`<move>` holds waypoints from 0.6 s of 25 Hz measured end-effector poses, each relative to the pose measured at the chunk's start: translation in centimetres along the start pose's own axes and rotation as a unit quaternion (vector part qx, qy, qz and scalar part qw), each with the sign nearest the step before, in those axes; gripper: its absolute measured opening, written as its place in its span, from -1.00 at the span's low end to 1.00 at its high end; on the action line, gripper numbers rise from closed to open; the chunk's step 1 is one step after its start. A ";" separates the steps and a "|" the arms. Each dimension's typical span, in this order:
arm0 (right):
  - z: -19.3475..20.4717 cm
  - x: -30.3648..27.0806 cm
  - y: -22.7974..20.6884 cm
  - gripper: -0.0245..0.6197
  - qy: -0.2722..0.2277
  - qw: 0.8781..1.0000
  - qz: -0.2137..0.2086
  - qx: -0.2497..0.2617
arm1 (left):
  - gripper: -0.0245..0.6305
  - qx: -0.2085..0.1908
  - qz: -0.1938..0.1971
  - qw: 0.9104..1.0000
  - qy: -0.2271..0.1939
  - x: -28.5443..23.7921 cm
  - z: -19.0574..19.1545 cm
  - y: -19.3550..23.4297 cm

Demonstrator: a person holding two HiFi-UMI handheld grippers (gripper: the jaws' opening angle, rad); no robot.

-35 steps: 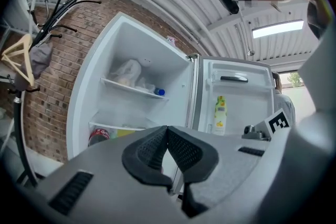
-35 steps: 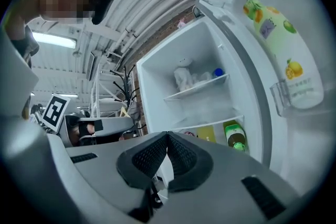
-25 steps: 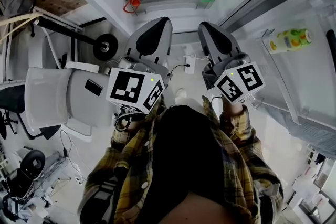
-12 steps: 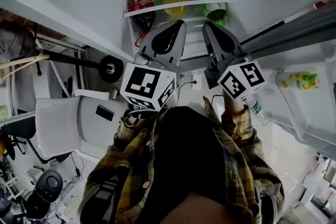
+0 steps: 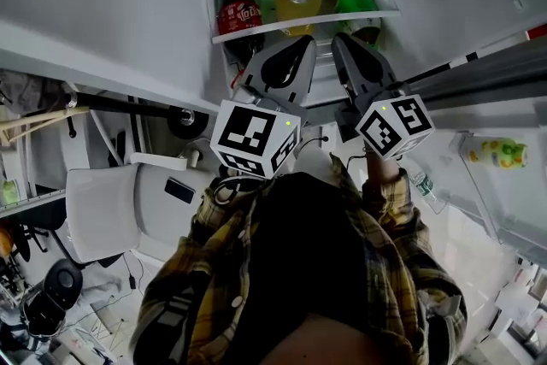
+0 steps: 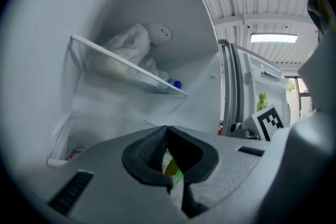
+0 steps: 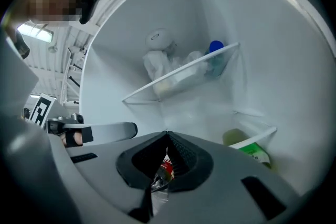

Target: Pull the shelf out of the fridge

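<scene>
Shelf [image 5: 299,24] lies in the open fridge [image 7: 273,50] at the upper middle of the head view. Its pale front edge runs across just above both gripper tips, and it is still seated and loaded with a red cola bottle [image 5: 242,15], a yellow bottle [image 5: 297,0] and a green bottle [image 5: 355,4]. I take this one for the task's shelf because the grippers point at it; a higher shelf [image 6: 126,68], holding a crumpled plastic bag [image 6: 130,44], sits toward the top of the frame. The main risk is the load, since a quick or tilted pull would probably send the bottles rolling or off the front. A pull harder on one side than the other could wedge the shelf in its side supports. Neither gripper can take the edge as it stands. The left gripper [image 5: 299,47] has its jaws pressed together on nothing, and so does the right gripper [image 5: 346,43], so both would have to spread first. They are held side by side at centre frame, tips aimed into the fridge just short of the shelf edge. Their marker cubes face back toward the person's plaid sleeves [image 5: 389,209].
</scene>
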State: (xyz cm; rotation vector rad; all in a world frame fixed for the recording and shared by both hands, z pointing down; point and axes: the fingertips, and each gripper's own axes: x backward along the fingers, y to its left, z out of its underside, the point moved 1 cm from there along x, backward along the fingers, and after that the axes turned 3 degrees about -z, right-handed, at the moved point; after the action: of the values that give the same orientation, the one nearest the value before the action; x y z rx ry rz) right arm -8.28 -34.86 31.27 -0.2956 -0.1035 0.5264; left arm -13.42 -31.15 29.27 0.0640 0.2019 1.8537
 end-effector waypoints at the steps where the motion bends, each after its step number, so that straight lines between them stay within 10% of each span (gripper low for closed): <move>1: 0.1 -0.3 -0.1 -0.87 0.003 1.000 -0.004 -0.001 | -0.92 0.001 -0.004 1.000 0.001 -0.1 0.1 0.1; 15: 1.0 -1.0 -2.0 -0.87 0.032 0.995 -0.063 -0.072 | -0.91 0.082 -0.070 0.994 0.008 -2.2 1.9 0.6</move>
State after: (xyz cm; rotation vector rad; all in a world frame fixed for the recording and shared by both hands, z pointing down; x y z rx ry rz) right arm -8.34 -36.79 32.79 -0.4439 -0.0965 0.3844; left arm -13.12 -33.18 31.33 0.1456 0.3613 1.6956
